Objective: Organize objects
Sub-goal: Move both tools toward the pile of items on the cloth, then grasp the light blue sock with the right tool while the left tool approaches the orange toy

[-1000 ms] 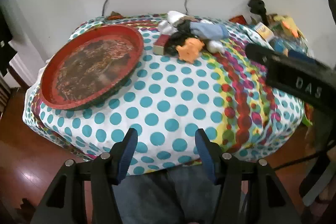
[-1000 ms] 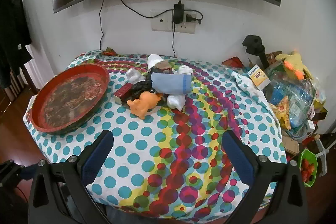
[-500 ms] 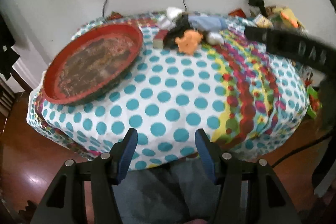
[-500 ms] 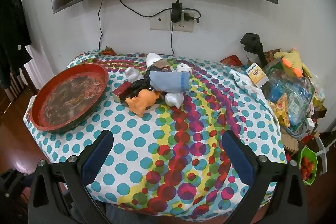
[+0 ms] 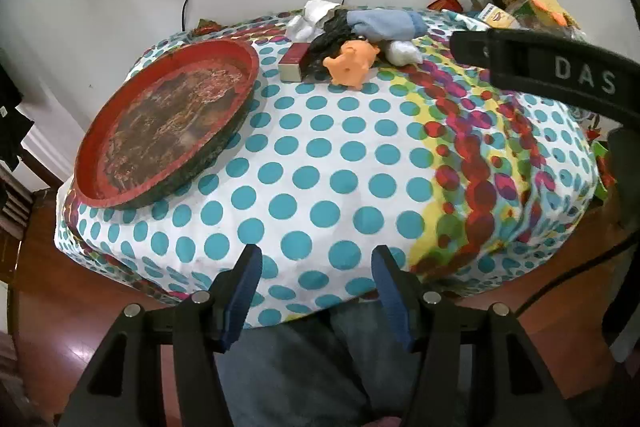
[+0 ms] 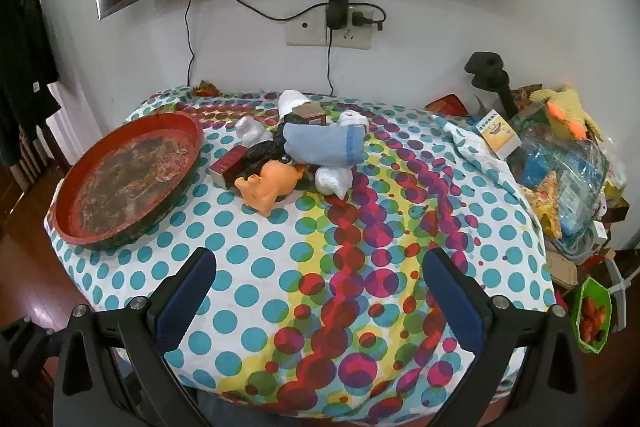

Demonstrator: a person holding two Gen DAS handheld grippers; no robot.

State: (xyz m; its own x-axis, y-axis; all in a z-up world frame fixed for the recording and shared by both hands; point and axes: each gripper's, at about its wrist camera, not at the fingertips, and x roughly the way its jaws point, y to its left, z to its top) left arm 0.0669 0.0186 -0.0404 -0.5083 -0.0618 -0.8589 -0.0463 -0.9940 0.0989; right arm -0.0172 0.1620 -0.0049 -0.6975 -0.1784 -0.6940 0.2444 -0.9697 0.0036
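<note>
A round red tray (image 6: 72, 223) lies at the table's left; it also shows in the left wrist view (image 5: 96, 187). A heap at the table's back holds an orange toy pig (image 6: 270, 183), a blue sock (image 6: 324, 147), a red box (image 6: 228, 163), white bundles (image 6: 332, 181) and black cloth. The same pig (image 5: 352, 61) and sock (image 5: 384, 23) show in the left wrist view. My left gripper (image 5: 316, 259) is open and empty at the table's near edge. My right gripper (image 6: 320, 267) is wide open and empty above the near cloth.
The polka-dot tablecloth (image 6: 280, 259) covers a small table against a white wall with a socket (image 6: 332, 31) and cables. Clutter with bags and a yellow plush (image 6: 568, 111) stands at the right. The right gripper's body (image 5: 560, 71) crosses the left wrist view.
The left gripper has drawn back and risen a little, so the table sits farther off. The right gripper has shifted only slightly. Both stay open.
</note>
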